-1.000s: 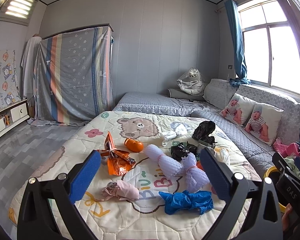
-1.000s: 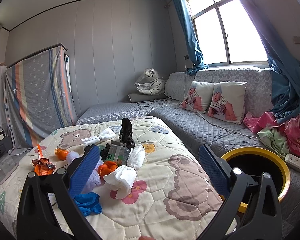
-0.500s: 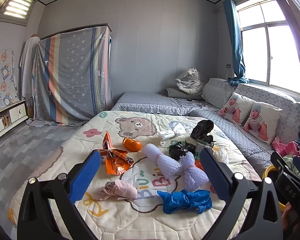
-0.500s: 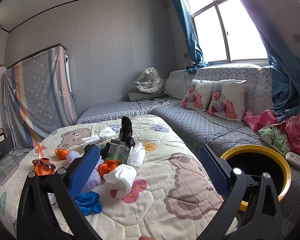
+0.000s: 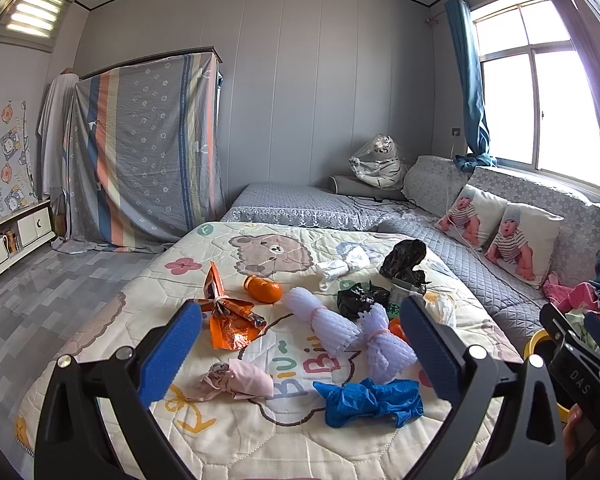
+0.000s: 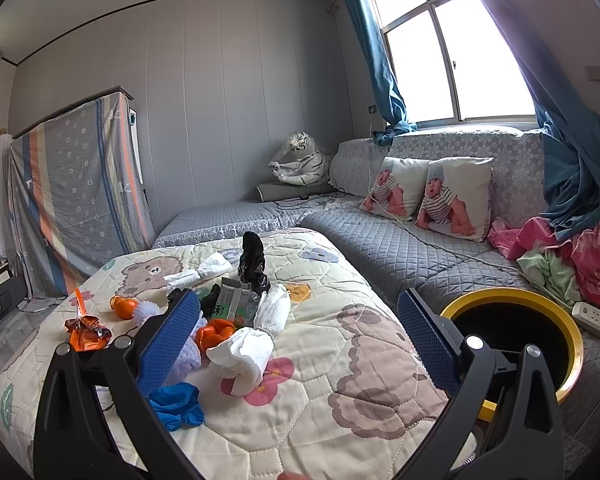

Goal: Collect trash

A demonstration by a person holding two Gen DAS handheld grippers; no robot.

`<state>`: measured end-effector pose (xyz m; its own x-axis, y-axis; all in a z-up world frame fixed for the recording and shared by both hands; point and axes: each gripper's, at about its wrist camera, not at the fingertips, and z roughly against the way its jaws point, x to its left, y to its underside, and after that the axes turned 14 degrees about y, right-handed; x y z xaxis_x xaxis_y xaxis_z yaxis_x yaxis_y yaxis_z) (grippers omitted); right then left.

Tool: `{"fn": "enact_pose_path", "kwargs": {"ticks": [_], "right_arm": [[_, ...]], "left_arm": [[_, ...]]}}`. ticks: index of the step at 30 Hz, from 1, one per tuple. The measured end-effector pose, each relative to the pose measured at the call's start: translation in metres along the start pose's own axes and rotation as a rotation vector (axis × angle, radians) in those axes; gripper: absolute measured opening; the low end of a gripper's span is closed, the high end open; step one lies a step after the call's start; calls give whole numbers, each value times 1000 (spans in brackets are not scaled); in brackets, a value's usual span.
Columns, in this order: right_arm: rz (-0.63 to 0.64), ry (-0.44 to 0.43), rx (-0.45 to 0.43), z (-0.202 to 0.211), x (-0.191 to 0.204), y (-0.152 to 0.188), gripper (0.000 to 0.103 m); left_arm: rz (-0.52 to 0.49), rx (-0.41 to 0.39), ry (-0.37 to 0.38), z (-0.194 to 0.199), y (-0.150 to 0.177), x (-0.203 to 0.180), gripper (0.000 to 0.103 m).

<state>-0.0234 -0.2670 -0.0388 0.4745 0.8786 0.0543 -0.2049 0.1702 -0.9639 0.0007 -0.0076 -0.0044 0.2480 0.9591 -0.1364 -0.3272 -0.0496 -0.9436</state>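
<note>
Trash lies scattered on a cartoon bear quilt (image 5: 260, 440). Nearest in the left wrist view are a blue crumpled glove (image 5: 370, 398), a pink wad (image 5: 236, 376), purple foam netting (image 5: 356, 332), an orange foil wrapper (image 5: 230, 320) and an orange peel (image 5: 264, 290). Black bags (image 5: 404, 258) and white tissue (image 5: 340, 266) lie farther back. My left gripper (image 5: 300, 354) hovers open above the near pieces, holding nothing. My right gripper (image 6: 298, 344) is open too, over a white tissue bundle (image 6: 244, 350). A black bin with a yellow rim (image 6: 516, 342) stands at the bed's right side.
A grey quilted sofa bed (image 6: 400, 248) with two baby-print pillows (image 6: 428, 196) runs along the window wall. Pink and green clothes (image 6: 560, 260) and a white power strip (image 6: 596, 318) lie beside the bin. A cloth-covered wardrobe (image 5: 144, 144) stands at the far left.
Both views have shifted only slightly; the trash sits where it was. Both grippers stay open and empty.
</note>
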Motion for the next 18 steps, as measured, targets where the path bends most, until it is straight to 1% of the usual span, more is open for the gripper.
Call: {"fn": "enact_pose_path", "kwargs": {"ticks": [18], "right_arm": [[-4,0,4,-1,0,0,95]], "left_arm": [[-1,-2,6,-2,-1,-1,96]]}}
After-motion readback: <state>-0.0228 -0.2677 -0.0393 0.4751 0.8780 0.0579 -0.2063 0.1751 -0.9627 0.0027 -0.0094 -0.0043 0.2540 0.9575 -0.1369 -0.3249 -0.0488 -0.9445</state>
